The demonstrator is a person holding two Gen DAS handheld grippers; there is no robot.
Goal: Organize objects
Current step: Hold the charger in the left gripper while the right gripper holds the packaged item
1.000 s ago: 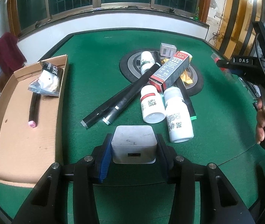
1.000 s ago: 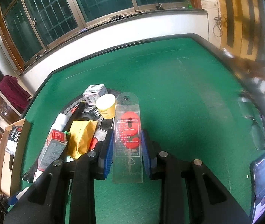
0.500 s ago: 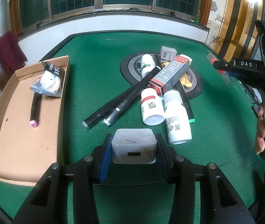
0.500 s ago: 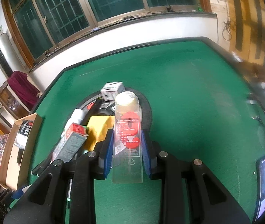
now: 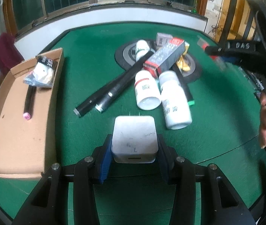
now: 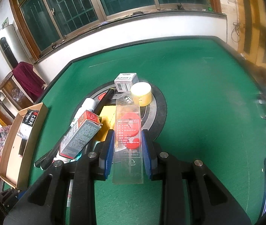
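Green felt covers the table (image 5: 88, 43), and both grippers carry something above it. The left gripper (image 5: 134, 156) pinches a white charger block (image 5: 134, 138) between its blue pads, with the block's sides pressed by both of them. The right gripper (image 6: 127, 151) is clamped on a clear plastic packet (image 6: 128, 140) with red discs inside; the packet stands up between the pads.

On the left side of the table lies a cardboard tray (image 5: 20, 135), which already holds a black marker (image 5: 28, 99) and a small plastic bag (image 5: 41, 73). The pile (image 5: 151, 78) in the middle has 2 white bottles, black tubes and a red-grey box, so much is left to sort.

I judge the step in hand is the carrying of 2 picked things toward the tray. The next move calls for bringing the charger block over the bare cardboard floor, lowering it, and only then spreading the pads. The packet is thin and may tip over when released, so it should be laid flat.
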